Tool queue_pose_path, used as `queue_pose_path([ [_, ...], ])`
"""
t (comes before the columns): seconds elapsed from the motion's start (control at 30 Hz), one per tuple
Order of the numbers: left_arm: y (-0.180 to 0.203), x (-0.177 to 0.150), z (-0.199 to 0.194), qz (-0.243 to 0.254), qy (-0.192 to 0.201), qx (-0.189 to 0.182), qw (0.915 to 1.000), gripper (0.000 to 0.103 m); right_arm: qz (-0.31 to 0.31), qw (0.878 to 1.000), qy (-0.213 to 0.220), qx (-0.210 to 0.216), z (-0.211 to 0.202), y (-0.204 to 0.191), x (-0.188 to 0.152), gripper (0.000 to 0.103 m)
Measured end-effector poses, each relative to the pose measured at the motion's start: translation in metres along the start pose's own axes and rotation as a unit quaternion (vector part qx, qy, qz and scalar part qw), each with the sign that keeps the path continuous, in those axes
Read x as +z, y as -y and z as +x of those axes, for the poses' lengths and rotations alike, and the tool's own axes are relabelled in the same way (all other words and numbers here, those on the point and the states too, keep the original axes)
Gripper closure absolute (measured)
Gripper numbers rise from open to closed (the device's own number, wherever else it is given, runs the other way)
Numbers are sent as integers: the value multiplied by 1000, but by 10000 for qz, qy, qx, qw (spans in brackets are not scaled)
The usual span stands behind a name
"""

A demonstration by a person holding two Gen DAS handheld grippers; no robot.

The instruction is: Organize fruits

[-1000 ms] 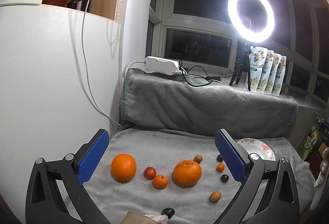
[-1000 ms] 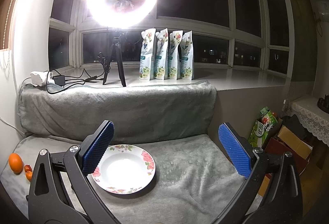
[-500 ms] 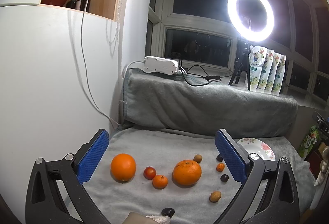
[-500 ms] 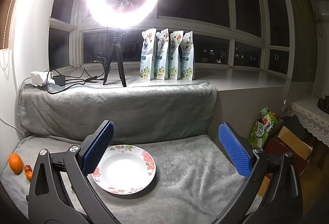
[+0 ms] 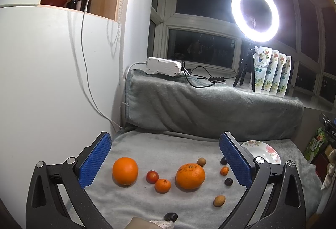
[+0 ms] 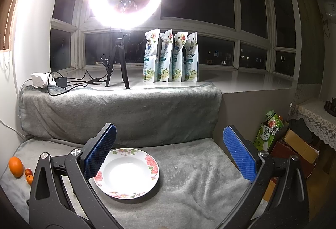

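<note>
My left gripper [image 5: 164,160] is spread wide and holds nothing, its blue pads [image 5: 95,160] hanging above the grey blanket [image 5: 168,147] without touching any fruit. Between them lie the smooth orange [image 5: 125,170], a small red fruit [image 5: 152,176], a little mandarin [image 5: 162,185] and the bumpy tangerine [image 5: 190,176] — smaller brown and dark fruits sit scattered near the right pad. My right gripper [image 6: 170,155] is just as wide and empty; its left pad overlaps the rim of the floral plate [image 6: 151,163] in view, though I cannot tell if they touch. The plate is bare. Compared with a second ago, nothing has shifted — both grippers hold the same pose.
</note>
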State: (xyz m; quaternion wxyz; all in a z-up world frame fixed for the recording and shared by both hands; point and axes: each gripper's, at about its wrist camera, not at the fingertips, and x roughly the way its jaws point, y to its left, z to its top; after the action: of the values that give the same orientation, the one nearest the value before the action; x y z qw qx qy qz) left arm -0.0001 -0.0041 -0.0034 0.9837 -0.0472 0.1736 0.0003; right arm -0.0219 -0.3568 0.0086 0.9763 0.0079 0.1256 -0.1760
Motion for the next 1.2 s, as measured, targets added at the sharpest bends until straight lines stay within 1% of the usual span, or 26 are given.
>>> queue_pose_path([
  [0.23,1,-1,0,-14,-29,-20,10000,1,-2,10000,-5,3,1,2,-5,0],
  [0.27,1,-2,1,-22,-45,-23,10000,1,-3,10000,-7,4,0,-2,2,0],
  [0.73,-2,-4,5,-22,-93,-42,9999,1,-10,10000,-39,53,3,-8,3,0],
  [0.87,-5,-6,7,-56,-139,-54,9999,1,-86,9998,-60,147,7,-19,-6,0],
  [1.0,-9,-10,9,-80,-215,-82,9997,1,-180,9990,-137,380,13,-26,-13,0],
  [1.17,-16,-24,18,-250,-487,-217,9983,1,-475,9962,-207,699,19,-48,-22,0],
  [1.2,-17,-28,20,-268,-563,-246,9978,3,-561,9948,-245,816,21,-54,-24,0],
])
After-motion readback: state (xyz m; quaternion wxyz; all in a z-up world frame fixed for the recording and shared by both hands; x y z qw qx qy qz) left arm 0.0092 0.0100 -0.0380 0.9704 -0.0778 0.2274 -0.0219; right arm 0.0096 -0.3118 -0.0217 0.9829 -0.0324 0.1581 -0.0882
